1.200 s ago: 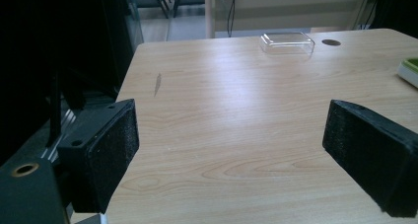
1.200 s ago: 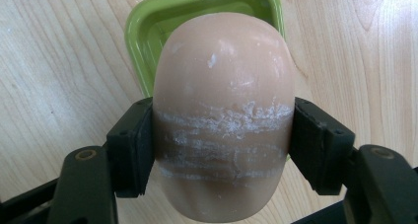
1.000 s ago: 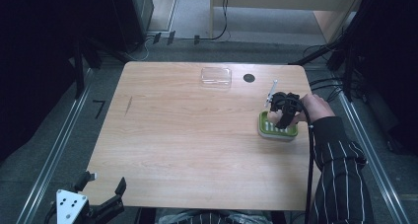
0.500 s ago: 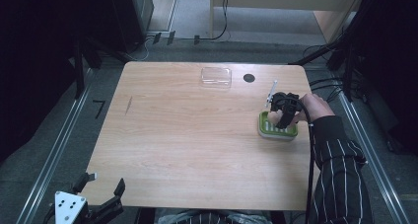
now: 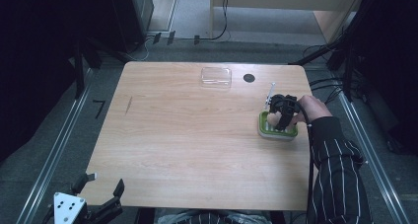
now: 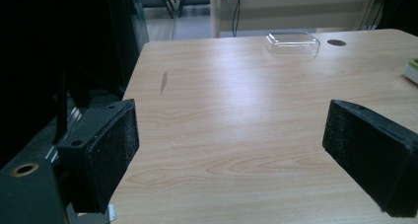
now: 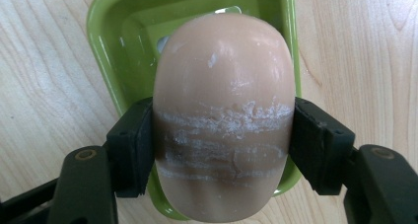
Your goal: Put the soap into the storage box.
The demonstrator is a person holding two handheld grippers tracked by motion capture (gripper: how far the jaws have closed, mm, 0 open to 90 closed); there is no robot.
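A pale pink oval bar of soap (image 7: pixel 224 115) sits between the jaws of my right gripper (image 7: pixel 222 147), which is shut on its sides, pointing down. Directly beneath it lies a green soap dish (image 7: pixel 123 36). In the high view the right gripper (image 5: pixel 282 116) hovers over the green dish (image 5: pixel 291 132) near the table's right edge, with the soap (image 5: pixel 272 118) showing pale between the jaws. My left gripper (image 5: pixel 101 192) rests off the table's near left corner, jaws wide apart. In the left gripper view the left gripper (image 6: pixel 229 150) holds nothing.
A clear plastic lid (image 5: pixel 216 77) lies at the far middle of the wooden table (image 5: pixel 187 135), next to a dark round hole (image 5: pixel 249 78). The same clear lid (image 6: pixel 292 41) appears far off in the left gripper view. Cables and dark frames surround the table.
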